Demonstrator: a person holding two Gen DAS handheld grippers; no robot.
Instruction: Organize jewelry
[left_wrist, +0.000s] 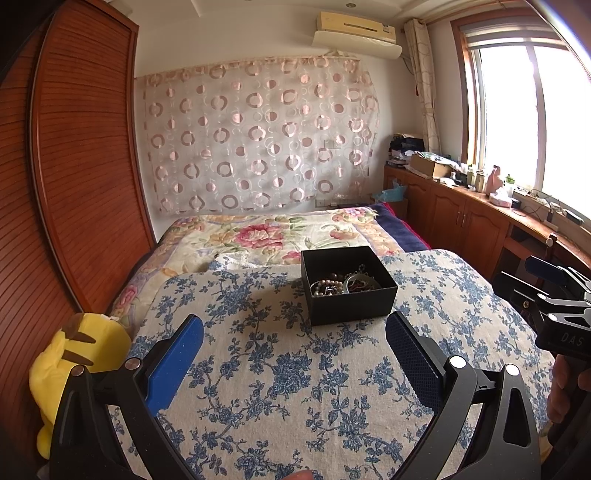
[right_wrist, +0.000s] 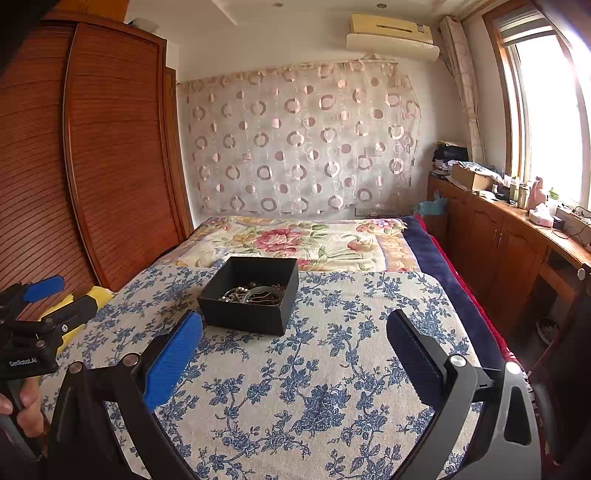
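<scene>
Bed w/ blue-floral cloth (left_wrist: 295, 387) fills lower half of both views; wood wardrobe (left_wrist: 74, 166) at left edge, yellow plush (left_wrist: 74, 354) lower left of left-wrist view. Black box (left_wrist: 347, 284) sits on the cloth at frame centre, open top, jewelry (left_wrist: 343, 284) heaped inside: beads, bangle, chains. Left gripper (left_wrist: 294, 332) jaws wide, holding nothing, box just beyond tips. Right gripper (right_wrist: 294, 332) also wide, nothing held, box near its left finger.

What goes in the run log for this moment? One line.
left gripper: open, empty | right gripper: open, empty | black jewelry box: on floral cloth, jewelry inside, untouched
</scene>
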